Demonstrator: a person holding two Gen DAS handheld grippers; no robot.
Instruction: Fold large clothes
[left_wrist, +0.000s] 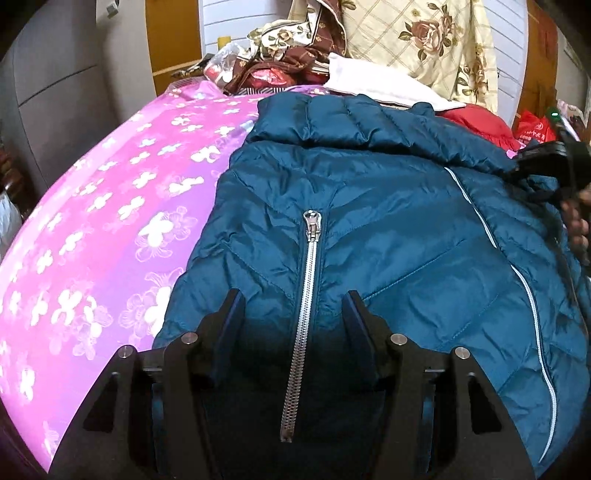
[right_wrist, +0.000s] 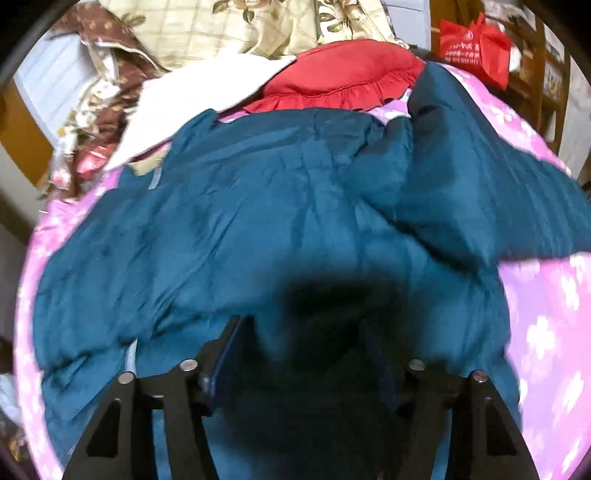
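Observation:
A teal quilted puffer jacket (left_wrist: 388, 229) lies front up on a pink flowered bed (left_wrist: 110, 229), its silver zipper (left_wrist: 306, 295) closed. My left gripper (left_wrist: 293, 299) is open, its fingers straddling the zipper just above the jacket's lower front. In the right wrist view the jacket (right_wrist: 240, 229) fills the frame, blurred, with a sleeve (right_wrist: 480, 192) spread to the right. My right gripper (right_wrist: 299, 325) is open over a dark fold of the jacket, with nothing pinched. The right gripper's body also shows at the right edge of the left wrist view (left_wrist: 561, 166).
A red ruffled cushion (right_wrist: 343, 77), a white cloth (right_wrist: 192, 99) and floral bedding (left_wrist: 417, 40) are piled at the bed's far end. A red bag (right_wrist: 472, 44) hangs beyond the bed. A grey wall (left_wrist: 48, 92) lies left.

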